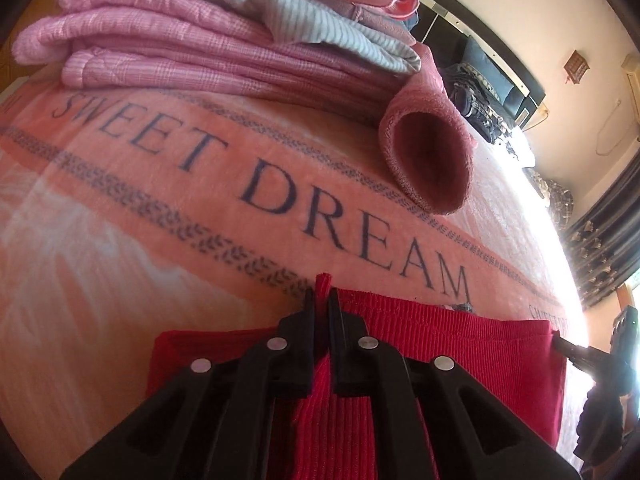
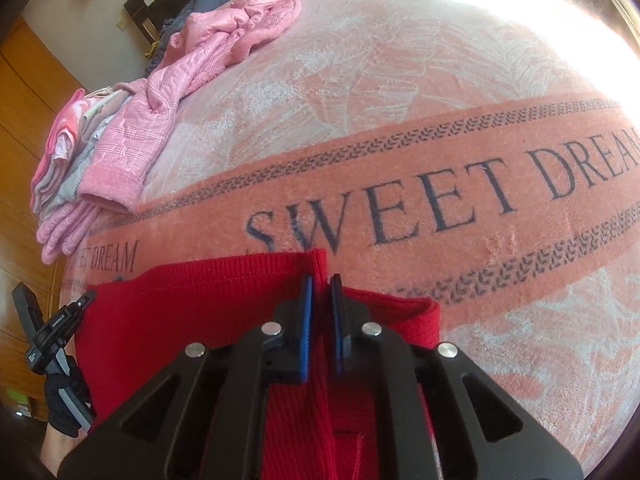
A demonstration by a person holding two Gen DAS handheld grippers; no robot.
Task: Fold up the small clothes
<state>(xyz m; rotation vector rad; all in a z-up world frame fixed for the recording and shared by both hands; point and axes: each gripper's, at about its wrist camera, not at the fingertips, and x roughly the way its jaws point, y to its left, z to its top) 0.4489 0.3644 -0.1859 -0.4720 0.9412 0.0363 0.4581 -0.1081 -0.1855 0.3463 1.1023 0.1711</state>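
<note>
Left gripper [image 1: 320, 300], lower centre of its view: black jaws pinched on a corner of the red ribbed knit garment [image 1: 460, 336]. Right gripper [image 2: 320, 286], blue-padded, likewise clamps the opposite corner. The garment spans the lower frame over the pink "SWEET DREAM" blanket [image 2: 400, 128]; folded pink quilted clothes [image 1: 160, 40] lie upper left.

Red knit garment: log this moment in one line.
left gripper shut on red knit garment | right gripper shut on same | blanket beneath
</note>
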